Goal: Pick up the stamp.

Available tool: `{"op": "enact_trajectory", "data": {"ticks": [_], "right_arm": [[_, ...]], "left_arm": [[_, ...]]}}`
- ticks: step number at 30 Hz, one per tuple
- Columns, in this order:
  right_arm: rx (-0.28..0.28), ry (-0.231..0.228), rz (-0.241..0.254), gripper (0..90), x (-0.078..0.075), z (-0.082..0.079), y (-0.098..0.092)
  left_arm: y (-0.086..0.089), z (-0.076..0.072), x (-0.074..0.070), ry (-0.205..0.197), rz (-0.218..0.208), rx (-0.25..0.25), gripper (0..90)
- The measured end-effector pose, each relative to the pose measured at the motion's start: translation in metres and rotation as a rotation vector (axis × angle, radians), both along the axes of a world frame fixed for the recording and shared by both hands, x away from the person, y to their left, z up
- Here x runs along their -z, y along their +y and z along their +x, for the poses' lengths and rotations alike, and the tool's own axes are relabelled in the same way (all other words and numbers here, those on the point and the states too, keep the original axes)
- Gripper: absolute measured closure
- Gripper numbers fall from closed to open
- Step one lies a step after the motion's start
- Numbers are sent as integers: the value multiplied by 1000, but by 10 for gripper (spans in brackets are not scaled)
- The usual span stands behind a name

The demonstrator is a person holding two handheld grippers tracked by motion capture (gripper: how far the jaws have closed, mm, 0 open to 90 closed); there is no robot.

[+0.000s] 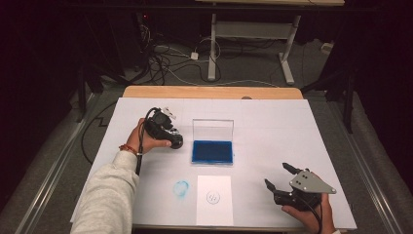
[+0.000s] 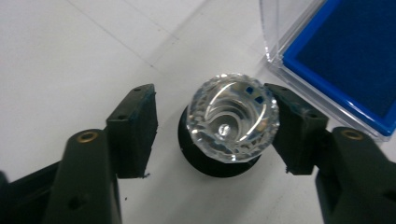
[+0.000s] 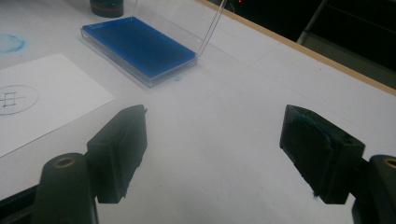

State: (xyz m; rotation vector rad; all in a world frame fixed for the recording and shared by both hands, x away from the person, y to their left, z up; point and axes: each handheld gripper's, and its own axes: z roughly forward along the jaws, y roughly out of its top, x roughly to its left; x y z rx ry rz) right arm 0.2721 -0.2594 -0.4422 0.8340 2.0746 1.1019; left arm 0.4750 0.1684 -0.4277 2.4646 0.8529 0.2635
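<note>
Left gripper: jaws apart, stamp between them, one pad touching its right side
Stamp: stood upright, clear knob up, left of ink pad

White table: ink pad, paper, stamp

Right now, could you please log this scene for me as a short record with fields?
work in hand: picking up the stamp with clear faceted knob and black base
stamp place: on the white sheet, left of the ink pad
left claw: around the knob, one pad touching, the other apart
right claw: open, nothing between its pads
ink pad: blue, in a clear case, lid raised
paper card: near edge, bears a round mark
smudge: blue ring left of the card
</note>
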Motion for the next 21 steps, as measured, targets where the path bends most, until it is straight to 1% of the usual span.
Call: {"op": "enact_trajectory", "data": {"ticks": [1, 2, 3, 4, 5, 6, 7, 8, 9, 11, 13, 15, 18, 19, 20, 21], "right_arm": [[-1, 2, -3, 236, 0, 0, 0], [-1, 2, -3, 236, 0, 0, 0], [-1, 4, 0, 238, 0, 0, 1], [-1, 4, 0, 238, 0, 0, 1], [-3, -1, -5, 240, 0, 0, 1], [-4, -1, -4, 241, 0, -1, 1], [-4, -1, -4, 241, 0, -1, 1], [-5, -6, -3, 243, 0, 0, 1], [-5, -6, -3, 243, 0, 0, 1], [-7, -5, -5, 244, 0, -1, 1], [-8, -4, -7, 244, 0, -1, 2], [-9, -5, -9, 245, 1, -1, 2], [-11, -1, -10, 246, 1, -1, 3], [-15, 2, -12, 247, 1, -1, 3], [-18, 3, -15, 247, 2, -1, 3], [-18, 0, -22, 247, 2, -1, 4]], "left_arm": [[-1, 0, 0, -8, 19, -3, 390], [-1, 0, 0, -14, 20, -4, 390], [-1, 0, 0, -10, 12, 3, 439], [-1, 0, 0, -7, 11, 10, 439], [-2, 0, -1, -25, 7, -1, 466], [-2, 0, -1, -25, 7, -1, 519], [-2, -1, -2, -37, 6, -1, 519], [-3, -1, -2, -55, 15, -12, 540], [-3, -1, -2, -55, 15, -12, 540], [-5, -2, -1, -49, 25, 4, 543], [-6, -2, -2, -62, 41, -2, 543], [-8, -3, -2, -68, 48, -3, 546], [-9, -4, -2, -61, 65, 3, 547], [-9, -4, -2, -61, 65, 3, 547], [-9, -5, -2, -63, 76, 9, 547], [-9, -5, -3, -63, 76, 1, 548]]}}
